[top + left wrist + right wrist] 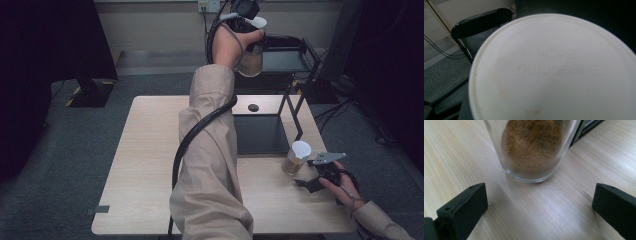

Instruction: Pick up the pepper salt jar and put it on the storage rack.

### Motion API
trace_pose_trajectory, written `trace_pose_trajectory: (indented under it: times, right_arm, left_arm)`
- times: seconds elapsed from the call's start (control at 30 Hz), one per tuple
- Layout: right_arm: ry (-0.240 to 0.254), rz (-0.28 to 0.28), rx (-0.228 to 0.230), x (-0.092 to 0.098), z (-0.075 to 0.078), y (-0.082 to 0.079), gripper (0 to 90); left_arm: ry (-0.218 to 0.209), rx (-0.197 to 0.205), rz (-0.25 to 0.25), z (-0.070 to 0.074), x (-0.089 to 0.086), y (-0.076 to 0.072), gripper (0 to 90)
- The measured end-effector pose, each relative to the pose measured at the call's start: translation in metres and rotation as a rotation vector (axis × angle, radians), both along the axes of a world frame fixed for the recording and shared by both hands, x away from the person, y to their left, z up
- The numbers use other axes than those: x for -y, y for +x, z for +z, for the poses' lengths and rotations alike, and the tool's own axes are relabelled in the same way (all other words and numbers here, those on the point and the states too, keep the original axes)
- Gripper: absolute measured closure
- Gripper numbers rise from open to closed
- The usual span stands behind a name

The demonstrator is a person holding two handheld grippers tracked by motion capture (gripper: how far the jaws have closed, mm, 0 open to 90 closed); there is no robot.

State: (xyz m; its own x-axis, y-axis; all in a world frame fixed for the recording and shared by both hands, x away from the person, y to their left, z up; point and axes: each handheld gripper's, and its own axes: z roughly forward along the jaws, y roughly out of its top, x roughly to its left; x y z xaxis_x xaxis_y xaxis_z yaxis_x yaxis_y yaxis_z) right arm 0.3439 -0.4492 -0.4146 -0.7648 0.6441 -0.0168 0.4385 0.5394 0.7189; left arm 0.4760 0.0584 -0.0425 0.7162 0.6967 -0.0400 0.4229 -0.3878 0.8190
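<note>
On bench [150, 165]: 1 black rack [292, 107], landmark. 2 white-lidded glass jars of brown powder total. Jar one [296, 158] stands on bench just in front of rack; right tongs [306, 184] near it, jaws wide apart, not touching. Jar two [251, 59] held aloft beyond rack's far side at left tongs [245, 20]; white lid [554, 70] blocks camera, jaw state cannot tell.
</note>
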Motion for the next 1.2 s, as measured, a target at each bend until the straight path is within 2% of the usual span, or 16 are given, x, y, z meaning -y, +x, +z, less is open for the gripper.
trace_pose_trajectory:
  times: [0.3,0.57,0.7,0.83,0.93,1.07,1.2]
  right_arm:
    - [0.0,0.001,0.0,0.0,0.0,0.0,0.0]
    - [0.0,0.001,0.0,0.0,0.0,0.0,0.0]
    - [0.0,0.001,0.0,0.0,0.0,0.0,0.0]
    - [0.0,0.002,0.0,0.0,0.0,0.0,0.0]
    - [0.0,0.001,0.001,0.0,0.0,0.0,0.0]
    - [-0.001,0.002,0.0,0.0,0.0,0.0,0.0]
    - [0.0,0.002,0.0,0.0,0.0,0.0,0.0]
  left_arm:
    - [0.004,0.01,0.042,-0.002,0.004,0.013,35.5]
    - [0.012,0.006,0.056,-0.006,0.008,0.024,35.5]
    - [0.022,0.011,0.06,-0.009,0.011,0.026,35.5]
    - [0.013,0.016,0.062,-0.011,0.011,0.028,35.5]
    - [0.03,0.019,0.049,-0.01,0.014,0.029,35.4]
    - [0.012,0.027,0.056,-0.014,0.012,0.027,35.2]
    - [0.012,0.03,0.055,-0.014,0.012,0.027,35.1]
